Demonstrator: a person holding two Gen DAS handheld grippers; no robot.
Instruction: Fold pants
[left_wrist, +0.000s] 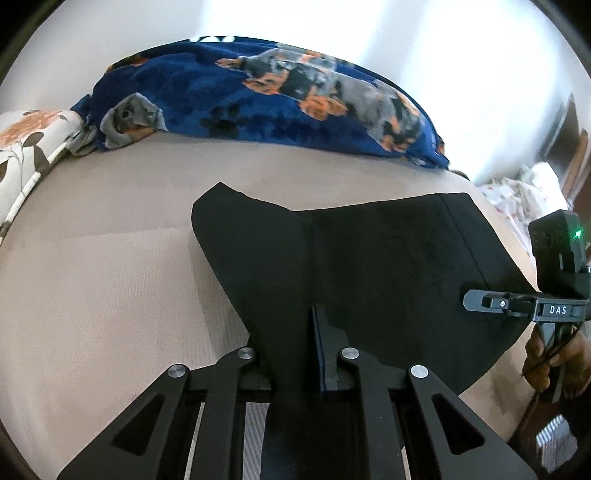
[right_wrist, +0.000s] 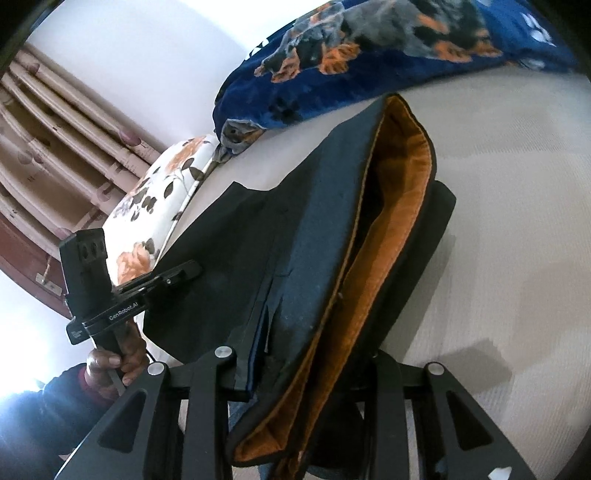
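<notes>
pants (left_wrist: 369, 251): black, orange lining at the open waistband
state: partly folded, one end lifted off the surface
place: on a beige bed (left_wrist: 110, 277), near a blue blanket (left_wrist: 221, 92)

Right claw (right_wrist: 295, 373) fingertips buried in pants (right_wrist: 332, 229) fabric; blue blanket (right_wrist: 369, 62) cut off at top edge, blurred.

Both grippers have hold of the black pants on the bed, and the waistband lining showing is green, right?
Not quite: the lining is orange, as the right wrist view shows. The rest stands: the left gripper and the right gripper both hold the black pants on the bed.
</notes>
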